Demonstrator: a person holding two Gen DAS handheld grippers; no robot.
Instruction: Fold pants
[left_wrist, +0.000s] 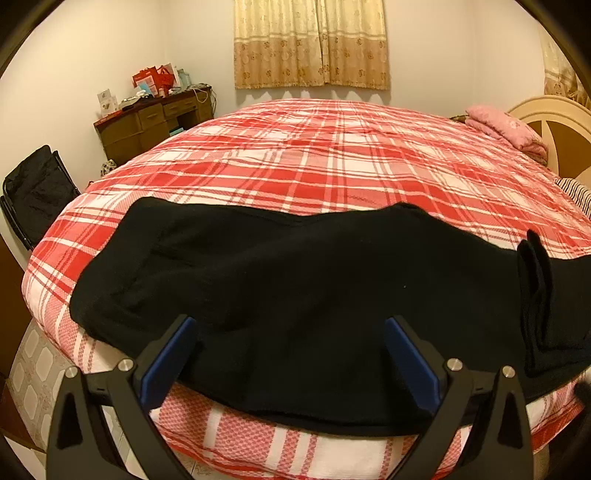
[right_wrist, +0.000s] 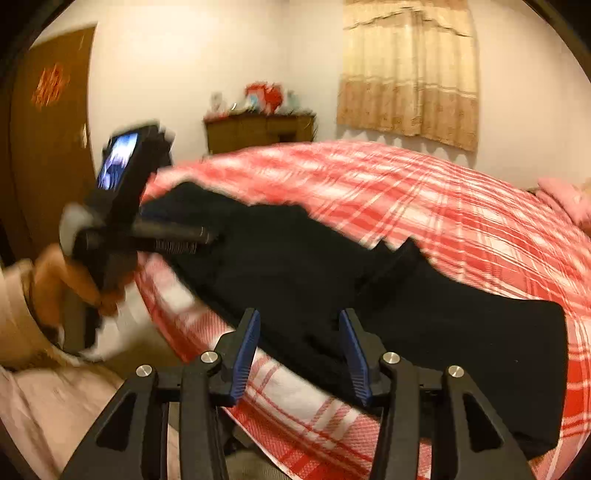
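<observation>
Matt black cloth pants (left_wrist: 280, 273), woven plaid cotton bedspread (left_wrist: 332, 155), wooden desk (left_wrist: 155, 122)

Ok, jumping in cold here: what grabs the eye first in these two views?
The black pants lie stretched along the near edge of the red plaid bedspread. Both claws are open over them, the left claw near one end and the right claw further along, gripping nothing. In the right view, the blurred left handle with its lit screen stands out.

Black pants (left_wrist: 280, 266) lie on a red-and-white plaid bedspread (left_wrist: 332, 155); beige patterned curtain (left_wrist: 310, 40).
</observation>
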